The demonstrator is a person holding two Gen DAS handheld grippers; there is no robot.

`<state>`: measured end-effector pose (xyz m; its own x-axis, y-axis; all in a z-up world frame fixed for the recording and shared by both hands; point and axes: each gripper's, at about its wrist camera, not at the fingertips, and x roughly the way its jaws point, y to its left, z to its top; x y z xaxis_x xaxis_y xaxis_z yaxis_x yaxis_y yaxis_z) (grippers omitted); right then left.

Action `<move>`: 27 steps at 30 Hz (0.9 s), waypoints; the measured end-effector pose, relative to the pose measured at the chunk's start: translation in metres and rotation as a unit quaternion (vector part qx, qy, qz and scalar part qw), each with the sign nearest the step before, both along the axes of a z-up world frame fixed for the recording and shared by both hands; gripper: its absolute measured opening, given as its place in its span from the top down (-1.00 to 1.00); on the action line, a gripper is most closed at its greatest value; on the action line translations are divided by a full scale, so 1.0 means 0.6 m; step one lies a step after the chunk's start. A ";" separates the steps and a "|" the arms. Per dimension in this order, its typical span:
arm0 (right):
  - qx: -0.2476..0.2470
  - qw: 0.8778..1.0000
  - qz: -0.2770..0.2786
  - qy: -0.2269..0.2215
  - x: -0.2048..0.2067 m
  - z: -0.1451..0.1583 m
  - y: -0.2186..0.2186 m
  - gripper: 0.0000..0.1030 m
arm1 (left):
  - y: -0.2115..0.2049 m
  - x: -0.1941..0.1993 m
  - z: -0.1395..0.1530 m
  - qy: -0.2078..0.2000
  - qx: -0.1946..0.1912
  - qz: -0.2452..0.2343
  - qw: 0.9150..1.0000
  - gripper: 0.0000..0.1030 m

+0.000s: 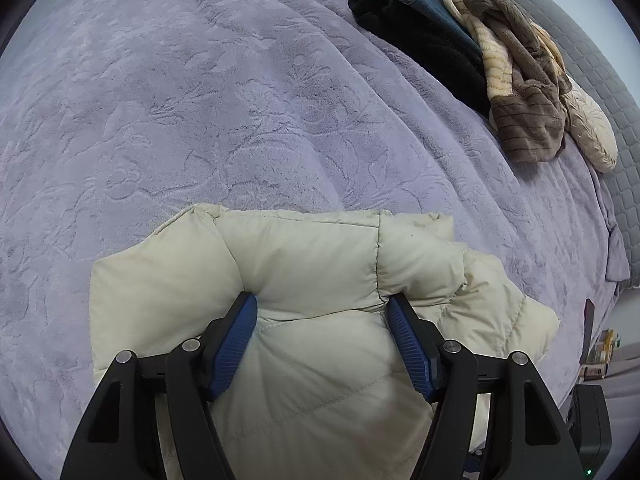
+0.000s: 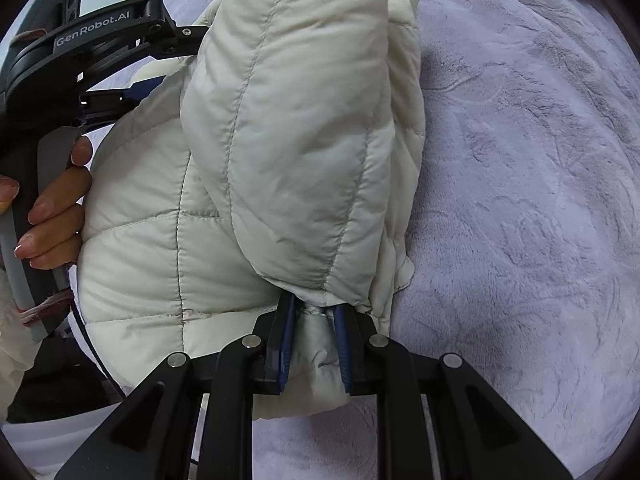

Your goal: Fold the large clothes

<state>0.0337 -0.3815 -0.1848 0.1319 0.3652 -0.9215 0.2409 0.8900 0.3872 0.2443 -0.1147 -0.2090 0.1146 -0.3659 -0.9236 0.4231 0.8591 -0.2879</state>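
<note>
The left gripper [image 1: 322, 304] has its jaws spread wide, the two blue pads [image 1: 236, 344] pressing into a puffed fold of the cream quilted down jacket [image 1: 304, 264] on either side; the padding bulges between them, but whether they squeeze it or only rest against it cannot be told. The right gripper [image 2: 312, 306] has its jaws drawn narrow and pinches a gathered edge of the same jacket [image 2: 280, 120], with a small crumple of fabric caught between its pads [image 2: 286, 340].

The single jacket lies bunched on the bed, on a lilac embossed plush blanket [image 1: 200, 100], close in front of both grippers. In the right wrist view one thick quilted section stands up from the pinched edge, and the rest of the garment spreads to the left of it. There the left gripper's black body [image 2: 92, 40], marked GenRobot.AI, lies against the jacket's far left side, and the person's hand [image 2: 56, 208] wraps its grey handle.

Well apart, near the far edge of the bed, lies one heap of three other garments: a dark denim piece [image 1: 404, 12], a brown and beige fleece garment [image 1: 516, 84] and a cream quilted item [image 1: 592, 132], touching one another.
</note>
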 end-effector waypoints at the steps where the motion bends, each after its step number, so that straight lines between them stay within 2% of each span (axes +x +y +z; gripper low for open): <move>1: 0.001 1.000 0.000 0.001 0.004 0.000 -0.003 0.60 | 0.000 0.000 0.002 -0.001 0.001 0.001 1.000 -0.35; 12: 0.017 1.000 -0.005 0.008 0.032 -0.013 -0.026 0.58 | 0.032 -0.027 0.066 -0.019 0.014 0.020 1.000 -0.35; 20: 0.023 1.000 -0.007 0.008 0.034 0.005 -0.044 0.57 | 0.089 -0.077 0.115 -0.028 0.033 0.030 0.999 -0.35; 27: 0.020 1.000 -0.005 0.005 0.025 0.036 -0.047 0.57 | 0.151 -0.135 0.127 -0.009 0.048 0.047 0.998 -0.35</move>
<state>0.0485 -0.4096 -0.1630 0.1268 0.4009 -0.9073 0.2545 0.8709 0.4204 0.1635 -0.0240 -0.1326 0.1616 -0.2627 -0.9512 0.3434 0.9186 -0.1954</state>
